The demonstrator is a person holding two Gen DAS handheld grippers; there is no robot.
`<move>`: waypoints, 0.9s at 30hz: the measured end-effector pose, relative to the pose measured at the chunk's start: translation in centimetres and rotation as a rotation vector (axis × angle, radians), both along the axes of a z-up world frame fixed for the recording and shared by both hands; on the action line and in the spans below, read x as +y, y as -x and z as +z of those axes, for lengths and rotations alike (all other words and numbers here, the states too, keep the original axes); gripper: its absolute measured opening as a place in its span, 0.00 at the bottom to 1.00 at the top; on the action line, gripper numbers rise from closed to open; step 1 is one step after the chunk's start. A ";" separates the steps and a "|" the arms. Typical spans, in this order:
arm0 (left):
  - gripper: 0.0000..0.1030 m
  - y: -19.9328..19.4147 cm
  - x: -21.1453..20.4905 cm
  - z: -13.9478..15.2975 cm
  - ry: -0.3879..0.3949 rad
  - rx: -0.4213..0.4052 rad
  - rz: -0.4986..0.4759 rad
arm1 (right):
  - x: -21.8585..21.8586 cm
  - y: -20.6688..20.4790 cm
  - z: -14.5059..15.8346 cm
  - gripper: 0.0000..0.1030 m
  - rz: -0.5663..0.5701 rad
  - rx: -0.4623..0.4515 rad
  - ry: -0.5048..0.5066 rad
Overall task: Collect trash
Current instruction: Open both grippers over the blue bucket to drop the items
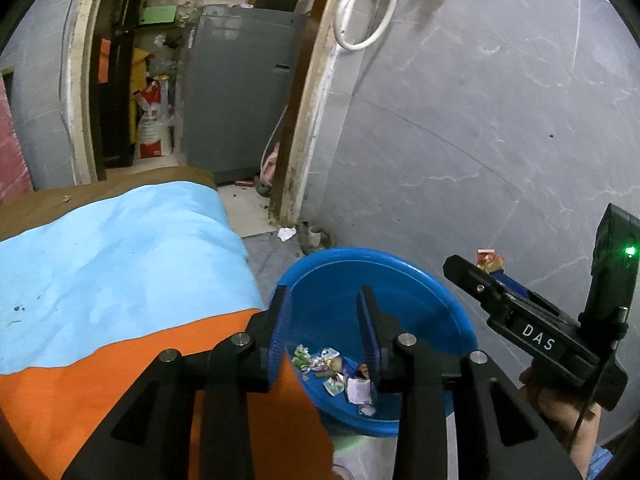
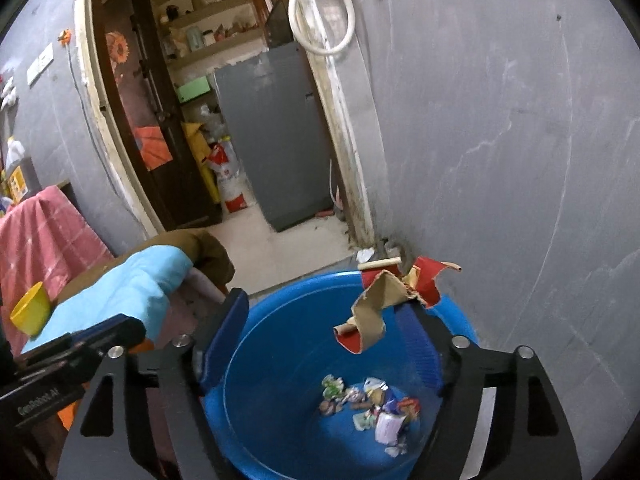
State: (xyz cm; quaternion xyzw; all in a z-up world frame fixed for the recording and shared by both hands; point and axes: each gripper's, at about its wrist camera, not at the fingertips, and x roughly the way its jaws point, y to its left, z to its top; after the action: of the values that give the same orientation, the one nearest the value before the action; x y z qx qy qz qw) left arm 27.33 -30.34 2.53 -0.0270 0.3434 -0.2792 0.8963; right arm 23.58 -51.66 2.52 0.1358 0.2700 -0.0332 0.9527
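A blue plastic basin (image 1: 360, 254) (image 2: 304, 284) stands on the floor by the grey wall. A small heap of crumpled wrappers (image 1: 340, 372) (image 2: 376, 404) lies in its bottom. My left gripper (image 1: 324, 320) hovers over the basin's near rim, its jaws a little apart with nothing between them. My right gripper (image 2: 320, 304) is above the basin with its jaws wide apart. A torn red and brown piece of cardboard (image 2: 384, 304) (image 1: 490, 260) hangs at the tip of its right finger, unclamped. The left wrist view shows the right gripper (image 1: 484, 276) to the right, held by a hand (image 1: 560, 412).
A bed with light blue and orange cloth (image 1: 120, 260) borders the basin on the left, with a yellow cup (image 2: 32, 312) on it. Behind is a doorway with a grey appliance (image 1: 244, 92). A white crumpled scrap (image 1: 286, 234) lies on the floor by the door frame.
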 end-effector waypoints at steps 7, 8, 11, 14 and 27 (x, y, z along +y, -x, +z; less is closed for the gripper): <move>0.34 0.0 1.8 0.4 -0.003 0.000 0.032 | -0.3 -0.7 -0.5 0.86 0.018 0.047 -0.055; 0.35 0.1 2.3 0.5 -0.001 -0.002 0.039 | -0.2 -0.8 -0.5 0.88 0.025 0.055 -0.065; 0.36 0.6 3.6 0.7 0.006 -0.004 0.053 | 0.0 -1.3 -0.9 1.00 0.063 0.099 -0.134; 0.36 0.9 5.1 1.1 0.017 0.002 0.071 | -0.3 -1.8 -1.7 1.00 0.084 0.153 -0.271; 0.41 3.2 10.6 3.0 0.036 -0.002 0.125 | 2.4 -1.6 -0.2 1.00 0.087 0.270 -0.280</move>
State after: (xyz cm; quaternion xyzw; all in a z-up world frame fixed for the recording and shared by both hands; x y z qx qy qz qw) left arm 24.11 -19.77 5.52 -0.0644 0.3348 -0.2289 0.9118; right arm 25.19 -49.27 2.34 0.2493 0.4028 0.0278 0.8802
